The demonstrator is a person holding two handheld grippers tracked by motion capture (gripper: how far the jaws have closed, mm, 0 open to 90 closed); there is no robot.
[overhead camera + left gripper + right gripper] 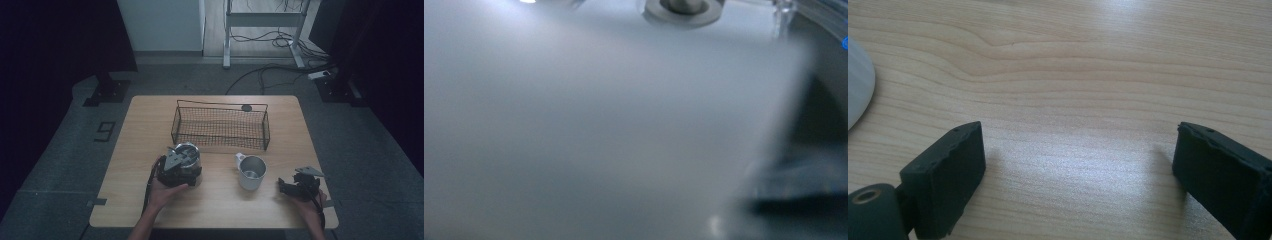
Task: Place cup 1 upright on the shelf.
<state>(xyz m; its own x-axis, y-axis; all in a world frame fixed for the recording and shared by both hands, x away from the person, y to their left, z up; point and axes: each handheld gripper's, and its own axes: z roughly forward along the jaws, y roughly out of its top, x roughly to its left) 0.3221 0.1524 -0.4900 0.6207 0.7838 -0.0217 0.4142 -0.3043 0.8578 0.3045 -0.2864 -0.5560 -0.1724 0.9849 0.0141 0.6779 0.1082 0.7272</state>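
Overhead, left hand-held gripper sits against a metal lidded pot before the wire basket, a steel mug mid-surface. Left gripper view's a grey blur, so its grip can't be told. Right gripper view: right hand-held gripper spread wide, released, over bare wooden surface.

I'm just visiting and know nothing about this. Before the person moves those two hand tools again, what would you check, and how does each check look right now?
1. Right gripper open with nothing between its jaws: ok, bare wood shows in the gap.
2. Left gripper grip on the metal cup: cannot tell; its own view is a grey blur.
3. White mug upright and free of both grippers: ok.
4. Wire basket upright with room inside: ok, it looks empty.
5. Table space between the hands: ok.
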